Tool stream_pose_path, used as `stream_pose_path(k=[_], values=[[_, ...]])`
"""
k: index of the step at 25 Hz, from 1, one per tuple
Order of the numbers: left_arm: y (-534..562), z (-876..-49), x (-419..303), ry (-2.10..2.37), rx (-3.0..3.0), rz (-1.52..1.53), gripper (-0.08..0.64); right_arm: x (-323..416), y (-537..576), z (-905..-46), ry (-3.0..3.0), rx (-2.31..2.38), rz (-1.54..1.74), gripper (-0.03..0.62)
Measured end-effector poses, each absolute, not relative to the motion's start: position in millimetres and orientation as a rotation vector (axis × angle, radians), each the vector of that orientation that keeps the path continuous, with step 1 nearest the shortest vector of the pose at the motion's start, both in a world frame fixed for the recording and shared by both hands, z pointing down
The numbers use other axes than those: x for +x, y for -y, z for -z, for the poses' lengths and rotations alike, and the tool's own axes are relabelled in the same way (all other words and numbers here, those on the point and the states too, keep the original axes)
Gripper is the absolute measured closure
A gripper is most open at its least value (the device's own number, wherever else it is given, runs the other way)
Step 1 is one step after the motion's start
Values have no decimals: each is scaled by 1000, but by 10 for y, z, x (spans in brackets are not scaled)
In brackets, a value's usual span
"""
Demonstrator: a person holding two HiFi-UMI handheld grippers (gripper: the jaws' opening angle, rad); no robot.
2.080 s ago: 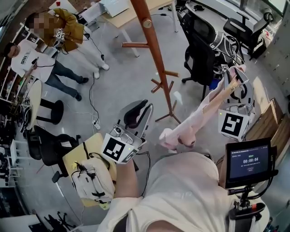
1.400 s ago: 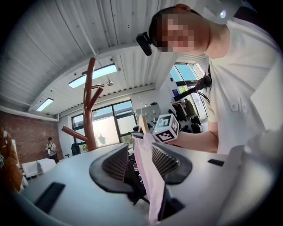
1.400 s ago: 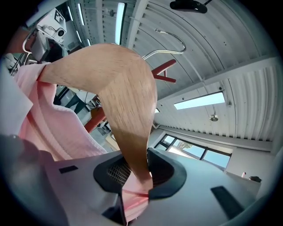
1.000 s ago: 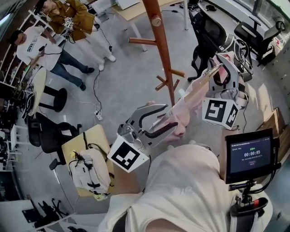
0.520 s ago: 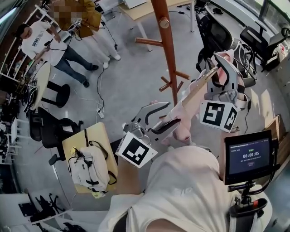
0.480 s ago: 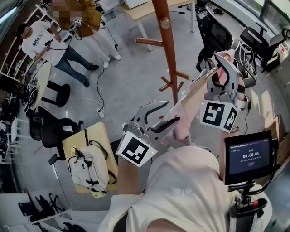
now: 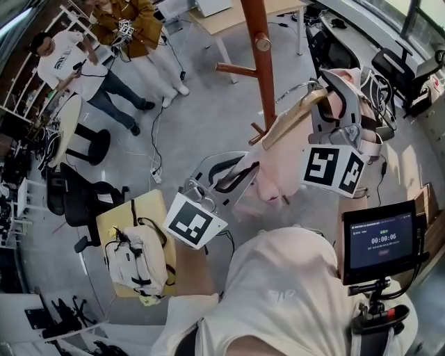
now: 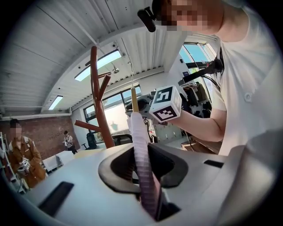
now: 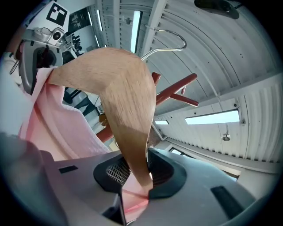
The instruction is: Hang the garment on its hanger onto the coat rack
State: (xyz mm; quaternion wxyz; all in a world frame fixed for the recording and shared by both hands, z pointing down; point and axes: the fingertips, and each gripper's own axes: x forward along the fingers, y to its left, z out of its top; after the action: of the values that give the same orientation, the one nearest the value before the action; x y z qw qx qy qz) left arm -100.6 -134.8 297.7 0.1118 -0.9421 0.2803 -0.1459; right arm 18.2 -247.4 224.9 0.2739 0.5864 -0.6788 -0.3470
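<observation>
A wooden hanger (image 7: 292, 117) with a metal hook (image 9: 169, 39) carries a pink garment (image 7: 268, 177). My right gripper (image 7: 332, 104) is shut on one end of the hanger (image 9: 128, 101), and pink cloth (image 9: 53, 119) drapes to its left. My left gripper (image 7: 226, 172) is lower down and its jaws are closing on a narrow fold of the garment (image 8: 141, 154), which runs between them. The brown coat rack (image 7: 259, 49) stands just beyond the hanger, with the hook close beside its pole. Its pegs (image 9: 177, 90) show behind the hanger.
Two people (image 7: 104, 42) stand at the far left. A chair with a white bag (image 7: 139, 261) sits at my lower left, beside dark office chairs (image 7: 69, 208). A small screen on a stand (image 7: 379, 240) is at my right. A table (image 7: 229, 17) lies behind the rack.
Both grippers have lifted the hanger and garment up toward the rack pole. The left gripper's jaws, wide around the cloth before, have narrowed onto it.
</observation>
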Motion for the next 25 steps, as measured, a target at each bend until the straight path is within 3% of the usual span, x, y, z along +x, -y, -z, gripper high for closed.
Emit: stream_pose_path(k=[11, 25], values=[[1654, -2684, -1157, -811, -2807, 505, 486, 101, 2754, -2035, 1838, 1530, 921, 503], [1800, -2895, -1195, -788, -2825, 559, 486, 64, 2932, -2356, 1859, 1454, 816, 505]])
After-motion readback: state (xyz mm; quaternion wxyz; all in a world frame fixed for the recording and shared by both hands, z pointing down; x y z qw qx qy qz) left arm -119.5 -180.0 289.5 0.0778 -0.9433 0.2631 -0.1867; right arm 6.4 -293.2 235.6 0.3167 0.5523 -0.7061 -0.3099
